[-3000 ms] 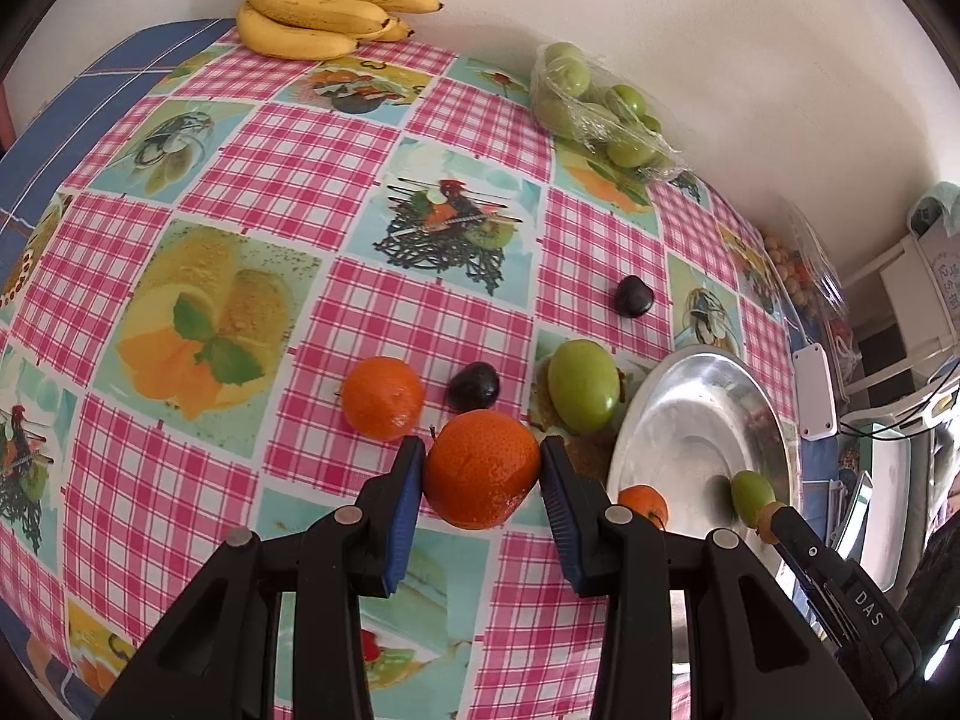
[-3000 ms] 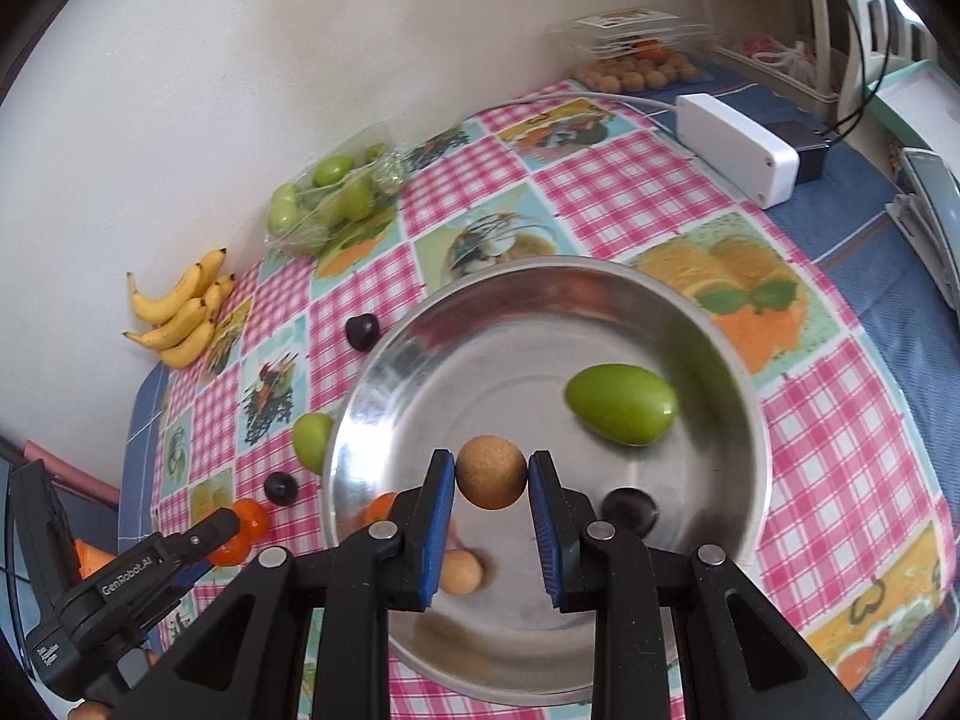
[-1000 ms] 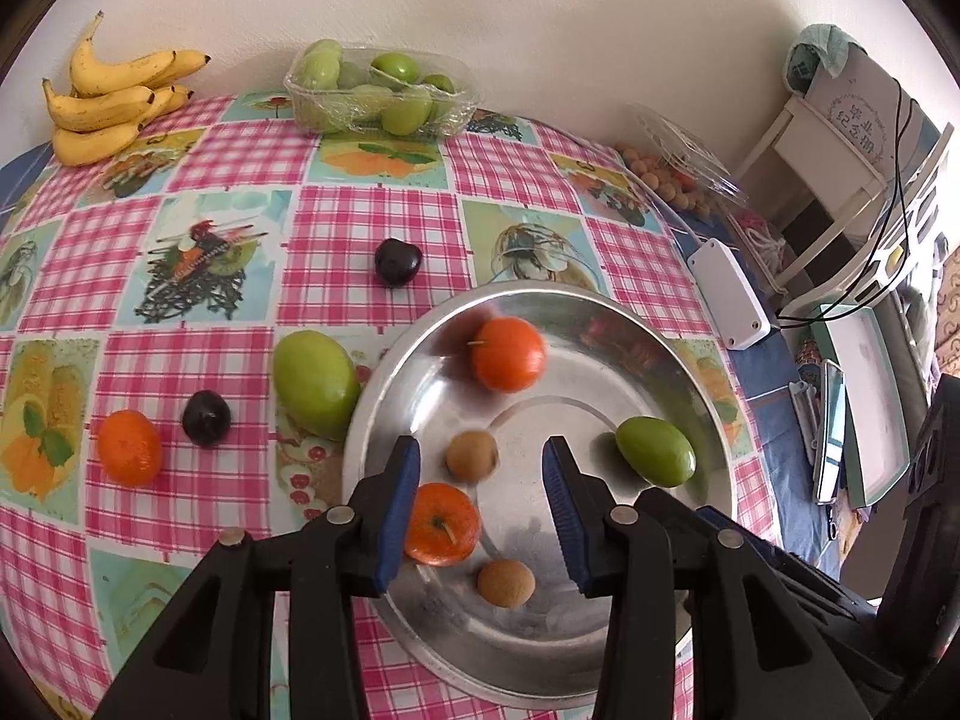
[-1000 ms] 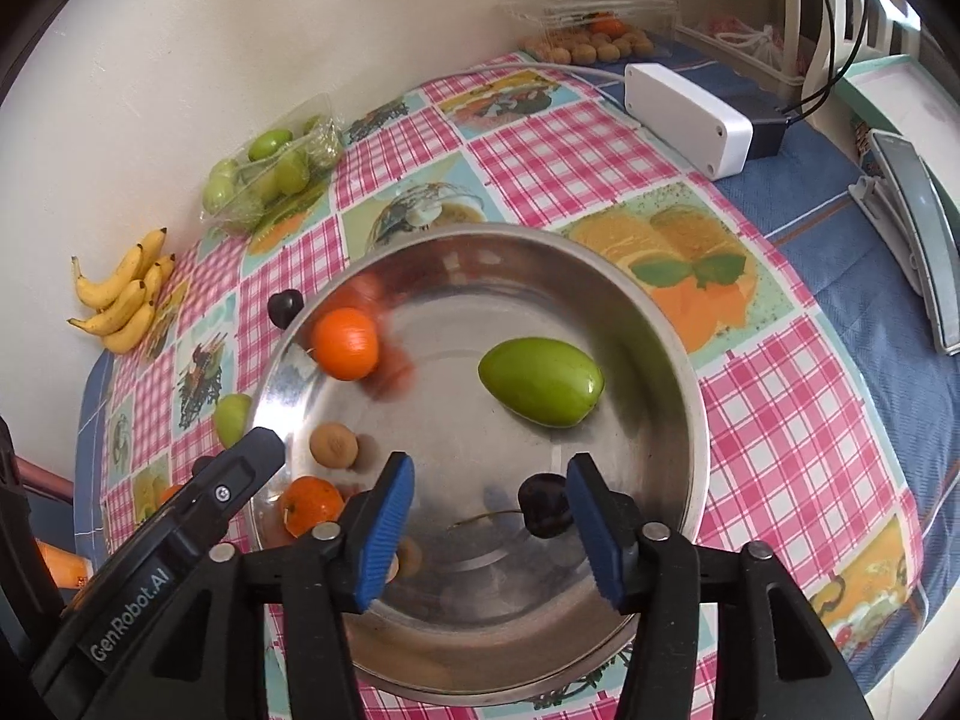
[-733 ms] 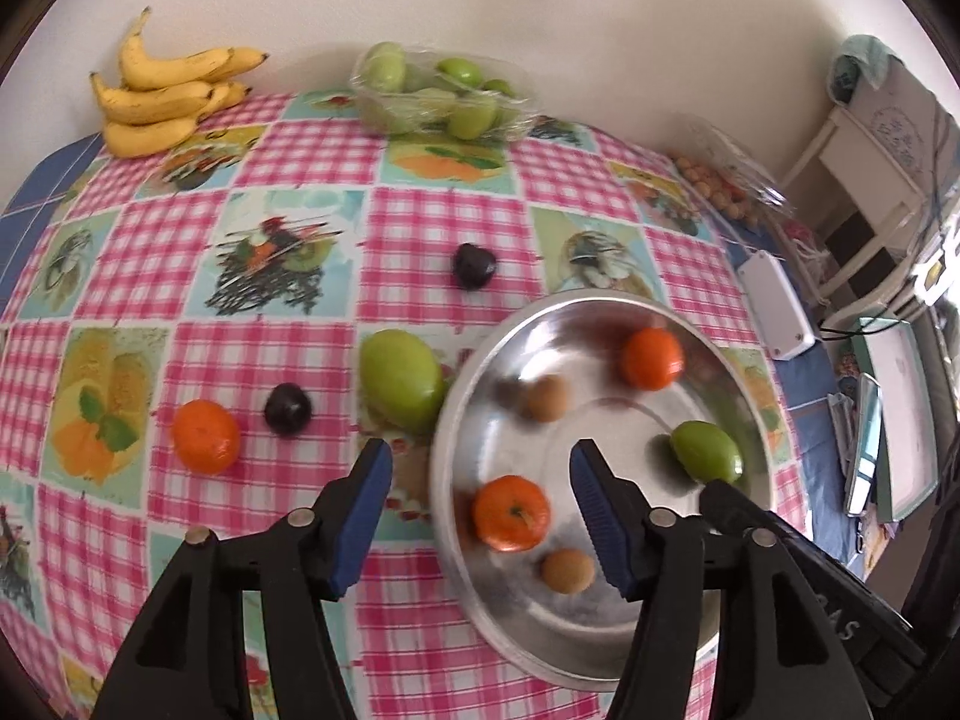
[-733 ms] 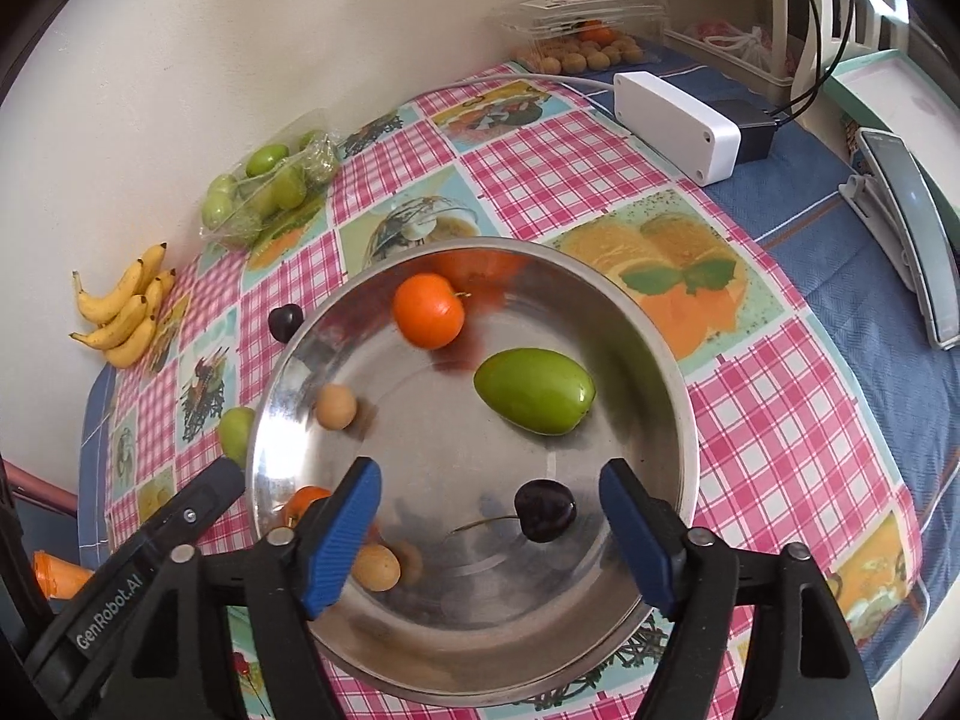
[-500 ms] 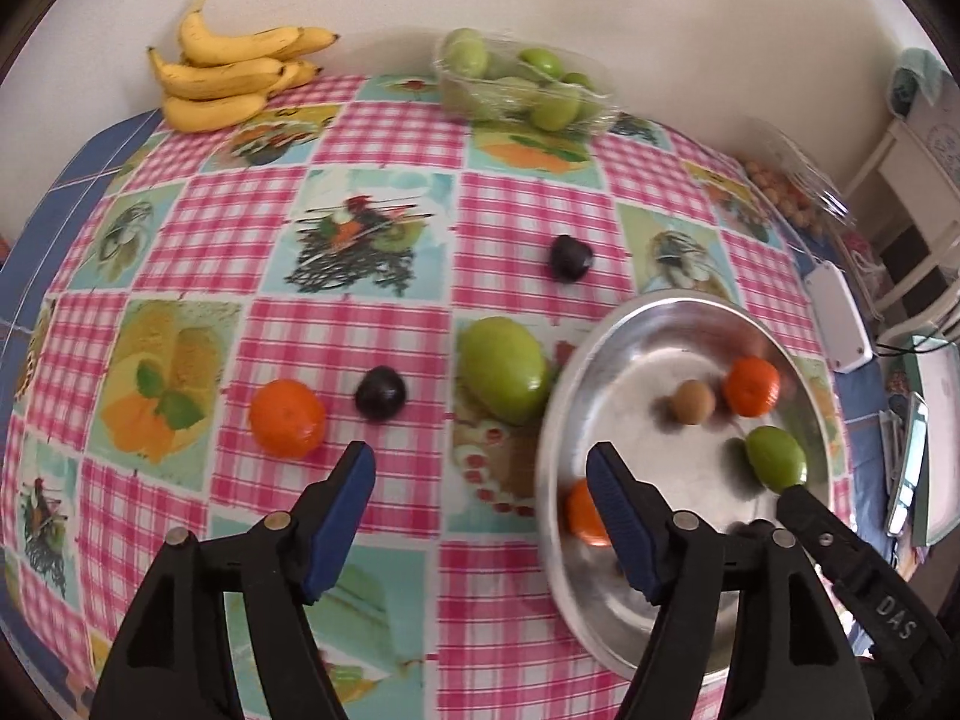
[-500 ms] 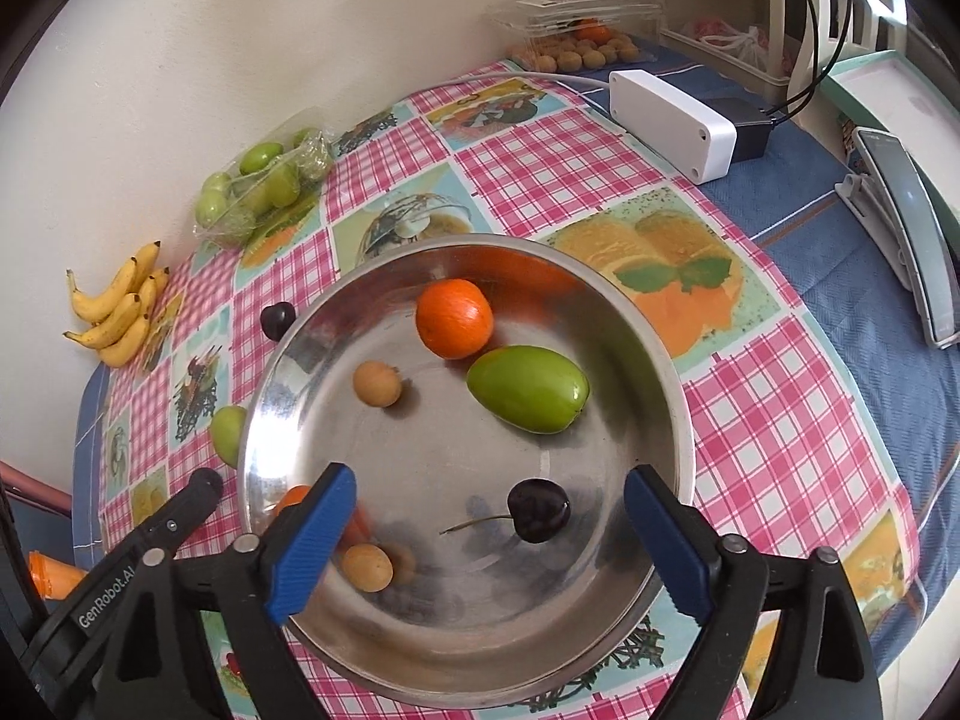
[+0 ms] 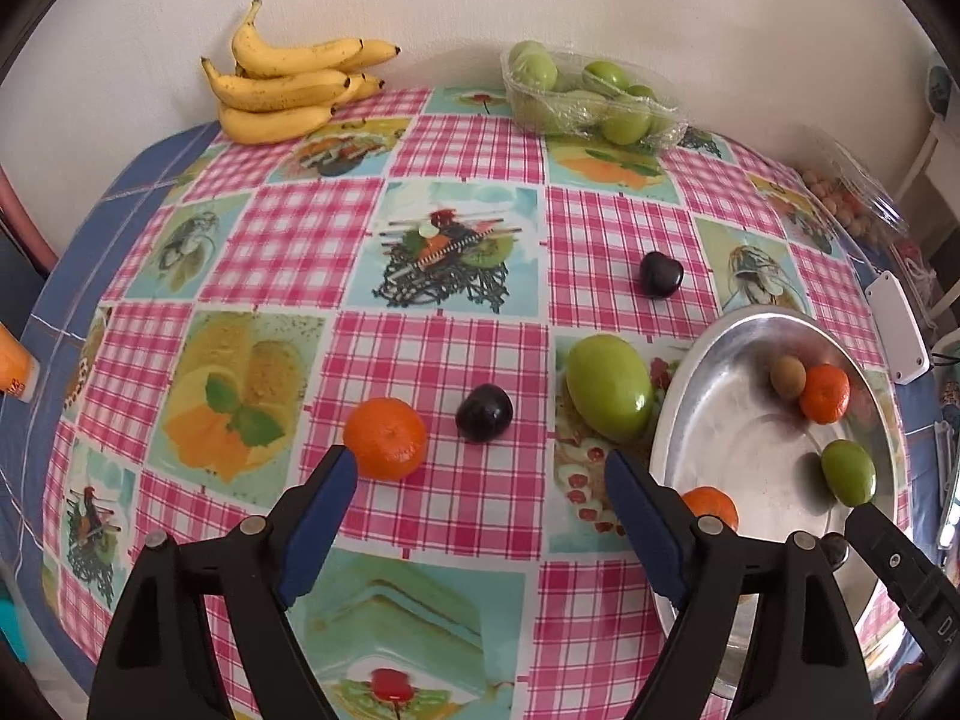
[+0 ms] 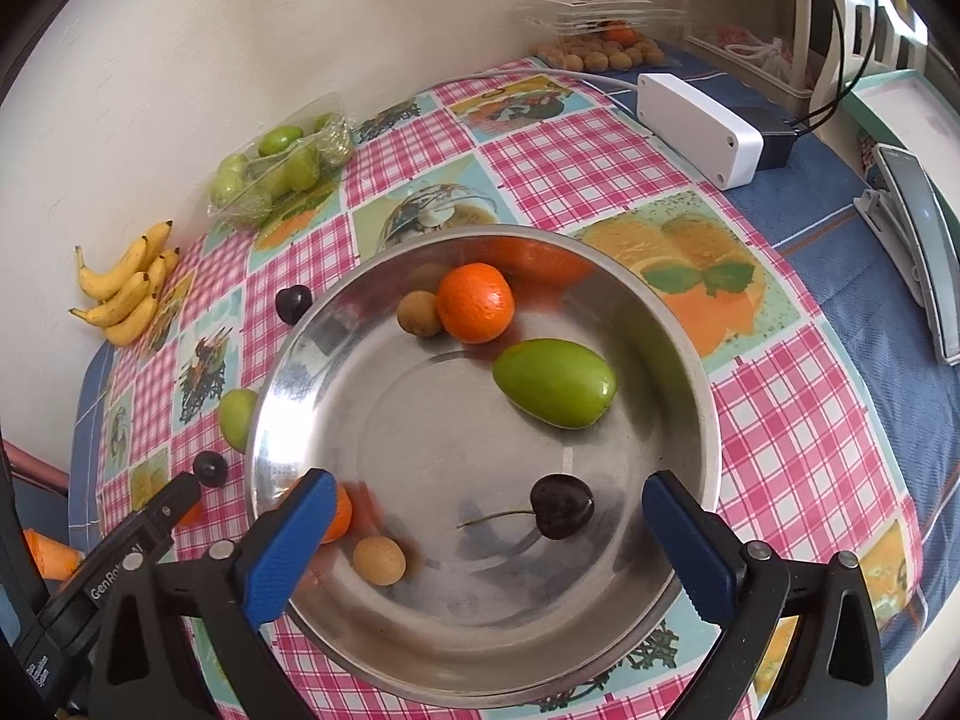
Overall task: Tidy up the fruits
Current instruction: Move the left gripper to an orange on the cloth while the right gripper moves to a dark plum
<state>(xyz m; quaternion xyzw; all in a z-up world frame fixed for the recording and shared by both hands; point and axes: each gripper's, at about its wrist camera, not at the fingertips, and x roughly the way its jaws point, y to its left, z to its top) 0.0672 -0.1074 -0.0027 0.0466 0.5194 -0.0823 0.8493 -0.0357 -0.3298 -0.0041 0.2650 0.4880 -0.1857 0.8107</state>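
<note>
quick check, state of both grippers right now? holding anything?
Left gripper: open, empty, above the tablecloth near the loose orange.
Right gripper: open, empty, over the metal bowl.

The left wrist camera looks down along its gripper (image 9: 480, 480) across the bench (image 9: 456, 240) toward the back wall, with the bowl (image 9: 690, 396) at its right edge. The right wrist camera sits close above the bowl (image 10: 690, 354), facing the wall and corner beyond. Both views share the bowl, the bananas (image 9: 288, 90) (image 10: 126, 294) and the bagged green fruit (image 9: 588, 96) (image 10: 276, 168).
</note>
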